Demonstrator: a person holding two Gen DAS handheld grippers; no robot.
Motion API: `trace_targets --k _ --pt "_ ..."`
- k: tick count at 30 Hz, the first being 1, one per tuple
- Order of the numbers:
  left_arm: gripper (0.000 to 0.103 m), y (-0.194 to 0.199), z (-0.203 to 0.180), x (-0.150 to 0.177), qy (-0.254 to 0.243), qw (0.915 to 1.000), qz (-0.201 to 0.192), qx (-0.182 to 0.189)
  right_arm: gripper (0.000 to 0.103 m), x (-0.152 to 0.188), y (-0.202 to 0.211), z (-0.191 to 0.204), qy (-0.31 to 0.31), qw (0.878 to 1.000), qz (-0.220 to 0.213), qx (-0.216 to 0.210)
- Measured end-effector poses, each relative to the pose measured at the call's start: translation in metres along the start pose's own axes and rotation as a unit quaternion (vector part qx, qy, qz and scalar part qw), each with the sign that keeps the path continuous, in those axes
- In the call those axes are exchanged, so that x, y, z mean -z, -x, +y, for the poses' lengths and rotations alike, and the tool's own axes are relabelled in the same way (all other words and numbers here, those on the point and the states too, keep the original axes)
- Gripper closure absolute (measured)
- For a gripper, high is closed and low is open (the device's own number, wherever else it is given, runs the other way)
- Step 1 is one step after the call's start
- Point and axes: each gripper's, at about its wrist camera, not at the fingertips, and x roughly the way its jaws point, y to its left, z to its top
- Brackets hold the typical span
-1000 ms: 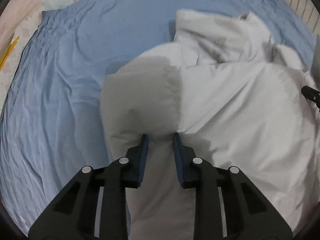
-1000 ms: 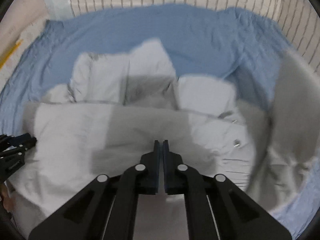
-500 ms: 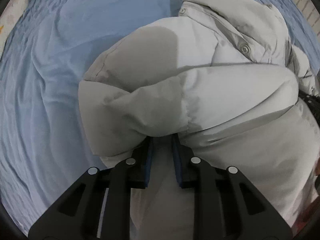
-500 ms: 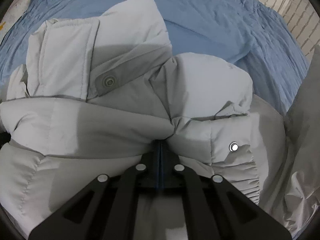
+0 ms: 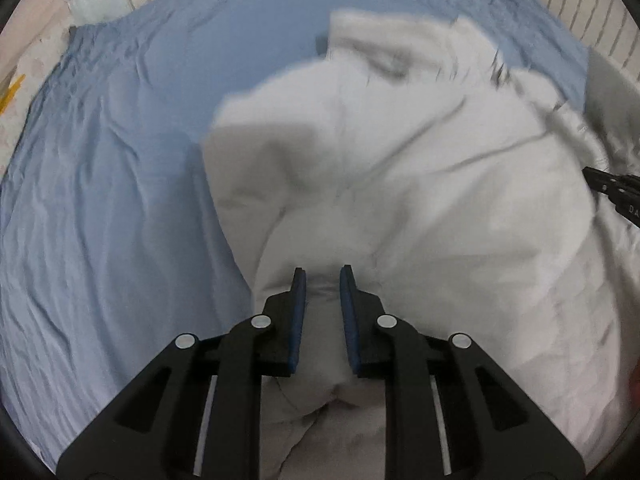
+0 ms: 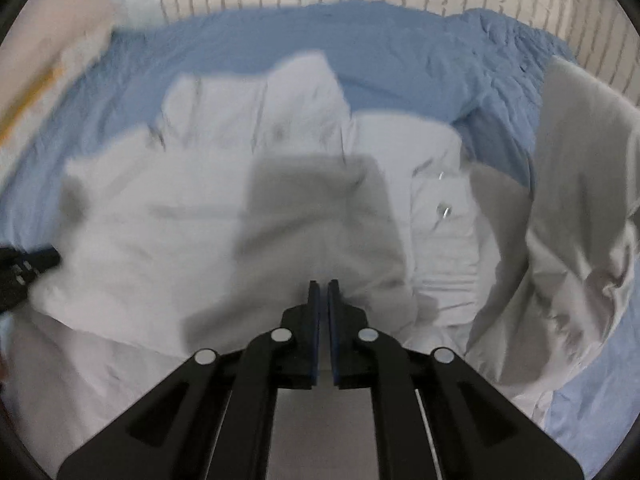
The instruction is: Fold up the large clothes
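A blue sheet (image 5: 120,208) covers the bed. The left gripper (image 5: 322,280) has just been narrowing its jaws on a jacket (image 5: 420,184) fold; the right gripper (image 6: 323,288) pinches fabric nearly shut. The jacket spreads ahead of both. Best carry both edges evenly, keeping tension, towards the collar beyond.

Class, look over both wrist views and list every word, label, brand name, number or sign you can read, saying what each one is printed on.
"DA": pale letters, cut off by the picture's edge, on the right gripper as it shows in the left wrist view; the rest cannot be read.
White padded jacket: no legible label or print; the picture is blurred.
Blue bedsheet: no text.
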Motion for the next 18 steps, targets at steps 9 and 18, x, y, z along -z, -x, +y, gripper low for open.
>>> trace_targets --k 9,18 --pt "0.090 -0.025 0.001 0.005 -0.003 0.9999 0.014 -0.001 0.103 0.003 -0.027 0.005 0.027 0.999 0.017 0.032" --pt "0.090 -0.030 -0.011 0.005 -0.006 0.9998 0.015 -0.007 0.103 -0.002 -0.033 0.003 0.025 0.999 0.033 0.019"
